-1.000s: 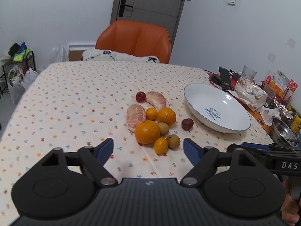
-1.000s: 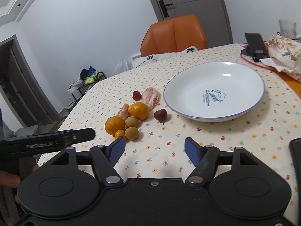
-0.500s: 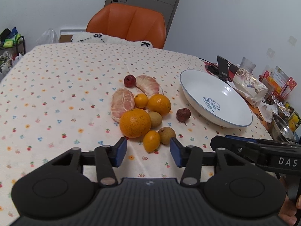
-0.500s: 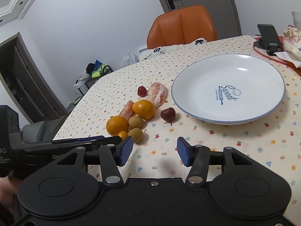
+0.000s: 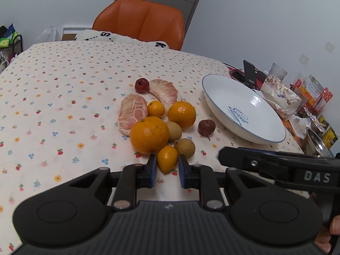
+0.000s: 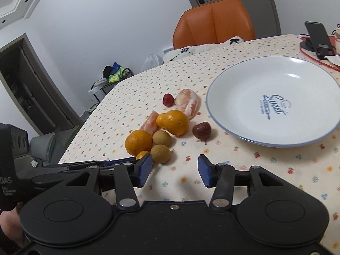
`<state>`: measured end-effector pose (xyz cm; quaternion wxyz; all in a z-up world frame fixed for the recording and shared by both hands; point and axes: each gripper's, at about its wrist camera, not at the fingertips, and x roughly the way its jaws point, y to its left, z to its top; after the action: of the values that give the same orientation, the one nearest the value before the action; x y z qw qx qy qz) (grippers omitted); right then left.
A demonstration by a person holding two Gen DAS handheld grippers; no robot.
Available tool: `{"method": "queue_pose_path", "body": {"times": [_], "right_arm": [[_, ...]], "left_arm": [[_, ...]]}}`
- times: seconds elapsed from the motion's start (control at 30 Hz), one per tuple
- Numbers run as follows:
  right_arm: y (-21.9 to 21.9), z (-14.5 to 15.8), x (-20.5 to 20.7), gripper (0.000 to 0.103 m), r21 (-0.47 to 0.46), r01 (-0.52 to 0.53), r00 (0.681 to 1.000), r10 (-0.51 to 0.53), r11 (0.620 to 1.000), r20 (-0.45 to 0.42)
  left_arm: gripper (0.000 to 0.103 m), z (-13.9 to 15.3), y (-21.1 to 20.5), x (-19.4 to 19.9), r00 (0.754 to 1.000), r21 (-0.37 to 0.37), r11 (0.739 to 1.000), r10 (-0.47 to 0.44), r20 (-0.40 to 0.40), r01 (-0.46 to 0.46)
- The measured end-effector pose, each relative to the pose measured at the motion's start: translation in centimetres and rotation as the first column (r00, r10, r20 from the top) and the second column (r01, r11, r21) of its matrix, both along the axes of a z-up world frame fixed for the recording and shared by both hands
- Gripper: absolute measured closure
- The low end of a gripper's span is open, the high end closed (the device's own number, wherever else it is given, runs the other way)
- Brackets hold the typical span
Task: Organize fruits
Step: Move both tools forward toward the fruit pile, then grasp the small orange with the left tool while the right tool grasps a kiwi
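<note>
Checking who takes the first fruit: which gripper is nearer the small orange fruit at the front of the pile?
Left. The left gripper brackets the small orange fruit; the right gripper hangs open, off to its right.

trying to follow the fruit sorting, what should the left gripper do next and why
Probably close the last bit and lift. The left gripper has its jaws on either side of the small orange fruit at the near edge of the pile, narrowed to about its width. The plate is empty, so carrying it there looks the likely follow-up.
</note>
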<state>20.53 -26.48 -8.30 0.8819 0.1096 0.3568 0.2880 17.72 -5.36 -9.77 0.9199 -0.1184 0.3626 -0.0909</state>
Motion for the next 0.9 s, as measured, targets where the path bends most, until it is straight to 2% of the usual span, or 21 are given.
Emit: {"method": "queue_pose_path", "body": {"times": [0.73, 0.8, 0.83, 0.87, 0.9], "right_arm": [[4.9, -1.1, 1.2, 0.058, -0.016, -0.08, 0.997, 0.079, 0.997, -0.025], [5.4, -1.3, 1.4, 0.064, -0.026, -0.084, 0.996, 0.083, 0.996, -0.023], [5.5, -1.4, 1.5, 0.075, -0.032, -0.084, 0.996, 0.083, 0.996, -0.027], [5.5, -1.5, 1.4, 0.079, -0.035, -0.078, 0.997, 0.078, 0.996, -0.025], [5.4, -1.5, 1.4, 0.08, -0.03, -0.077, 0.997, 0.076, 0.997, -0.026]], "left_arm": [[0.083, 0.8, 3.7, -2.0, 0.998, 0.007, 0.998, 0.065, 0.009, -0.065], [0.083, 0.9, 4.1, -2.0, 0.998, 0.007, 0.998, 0.069, 0.01, -0.069], [0.083, 1.0, 4.1, -2.1, 0.997, 0.008, 0.997, 0.07, 0.012, -0.07], [0.083, 1.0, 4.2, -2.1, 0.997, 0.011, 0.997, 0.07, 0.014, -0.071], [0.083, 1.1, 4.2, -2.1, 0.997, 0.014, 0.997, 0.07, 0.016, -0.071]]}}
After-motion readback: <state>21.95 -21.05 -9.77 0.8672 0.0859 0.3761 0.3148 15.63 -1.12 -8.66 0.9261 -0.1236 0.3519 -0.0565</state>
